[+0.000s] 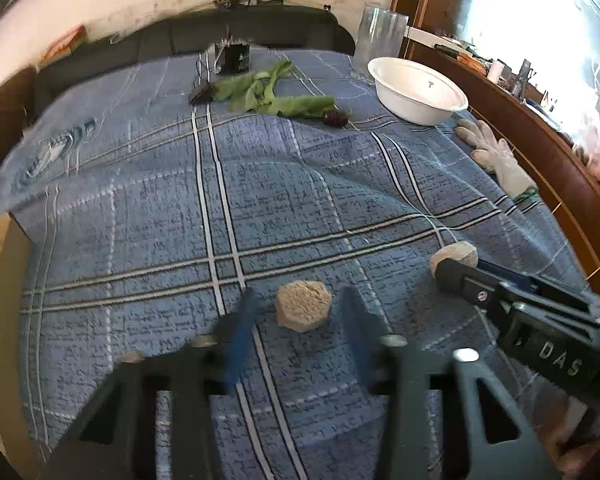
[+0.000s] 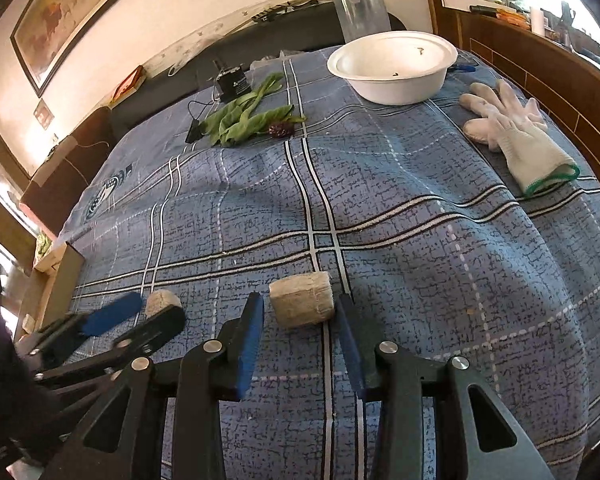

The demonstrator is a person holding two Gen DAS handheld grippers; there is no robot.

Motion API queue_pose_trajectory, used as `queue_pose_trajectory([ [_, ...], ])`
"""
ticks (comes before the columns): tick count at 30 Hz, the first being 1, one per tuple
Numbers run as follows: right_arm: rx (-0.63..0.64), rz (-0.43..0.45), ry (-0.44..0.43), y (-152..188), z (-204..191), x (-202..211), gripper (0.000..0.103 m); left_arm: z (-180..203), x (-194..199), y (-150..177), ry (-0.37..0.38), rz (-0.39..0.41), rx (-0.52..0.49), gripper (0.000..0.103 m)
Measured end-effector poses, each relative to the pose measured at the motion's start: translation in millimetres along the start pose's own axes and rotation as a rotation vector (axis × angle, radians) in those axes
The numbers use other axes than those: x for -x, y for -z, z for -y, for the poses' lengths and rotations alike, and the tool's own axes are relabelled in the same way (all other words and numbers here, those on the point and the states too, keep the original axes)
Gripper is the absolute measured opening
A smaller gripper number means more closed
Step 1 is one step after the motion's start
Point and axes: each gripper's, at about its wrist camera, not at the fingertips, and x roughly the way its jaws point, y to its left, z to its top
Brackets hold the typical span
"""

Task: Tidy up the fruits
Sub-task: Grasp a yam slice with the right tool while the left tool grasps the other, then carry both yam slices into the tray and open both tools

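Across the whole tabletop you have a blue plaid cloth (image 2: 420,240), rumpled into soft ridges between you and the white bowl (image 2: 396,90), which sits at the cloth's far right corner. Beyond the bowl a dark sofa (image 1: 240,28) runs along a pale, scuffed wall, and a brown wooden ledge (image 2: 540,64) crowded with small items passes to the bowl's right under a bright window. A clear glass vase (image 2: 358,8) stands just behind the bowl, and a white work glove (image 2: 516,136) lies flat just to its right, nearer you. Left of the bowl lie limp green leaves (image 2: 244,124) with a small dark red fruit (image 2: 281,130) at the end nearest the bowl. Well short of the bowl, close to you, two pale tan, rough, blocky chunks rest on the cloth. Your left gripper (image 1: 299,294) straddles the left chunk (image 1: 303,306) with cloth showing on both sides, so its fingers are released. Your right gripper (image 2: 300,298) brackets the right chunk (image 2: 302,300) very closely; you cannot tell whether its pads actually squeeze.
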Motion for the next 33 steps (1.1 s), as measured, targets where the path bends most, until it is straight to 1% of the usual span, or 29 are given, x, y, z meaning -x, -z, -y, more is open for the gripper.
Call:
queue_pose_trajectory([
  [1,0.003,0.000,0.002,-0.1,-0.6,-0.3,0.035,0.3,0.7,1.1,-0.004,0.010,-0.007,0.027],
  [3,0.004,0.003,-0.001,-0.3,-1.3,-0.4,0.035,-2.1,1.7,2.8,0.009,0.025,0.003,0.027],
  [6,-0.007,0.003,-0.039,-0.6,-1.7,-0.6,0.035,-7.1,4.1,3.0,0.026,0.032,0.027,0.027],
  [10,-0.005,0.015,-0.061,-0.8,-3.7,1.0,0.035,-8.3,13.9,5.5,0.026,0.036,0.039,0.027],
  [12,0.003,0.024,-0.064,-0.5,-5.6,2.0,0.035,-6.8,25.3,7.1,0.018,0.052,0.039,0.027],
  [15,0.006,0.033,-0.073,0.0,-7.1,2.8,0.035,-13.8,50.5,12.8,0.026,0.076,0.072,0.027],
  [19,0.013,0.045,-0.082,1.9,-9.6,4.9,0.035,-43.3,89.5,29.5,0.011,0.100,0.161,0.027],
  [22,0.040,0.054,-0.076,4.8,-17.1,6.0,0.035,-80.0,122.6,50.2,-0.045,0.126,0.252,0.027],
  [25,0.108,0.074,-0.053,10.3,-35.1,8.3,0.035,-121.7,151.9,73.9,-0.125,0.138,0.346,0.027],
  [27,0.166,0.085,-0.043,14.8,-54.5,13.5,0.035,-147.0,170.0,91.6,-0.195,0.139,0.398,0.027],
  [29,0.228,0.093,-0.086,21.4,-81.5,25.0,0.035,-171.8,186.1,108.2,-0.272,0.140,0.443,0.028],
  [31,0.281,0.096,-0.126,29.8,-106.1,35.1,0.035,-189.9,195.8,121.4,-0.330,0.133,0.472,0.028],
  [33,0.341,0.084,-0.196,41.1,-137.3,45.6,0.035,-205.6,202.3,135.1,-0.362,0.124,0.505,0.028],
])
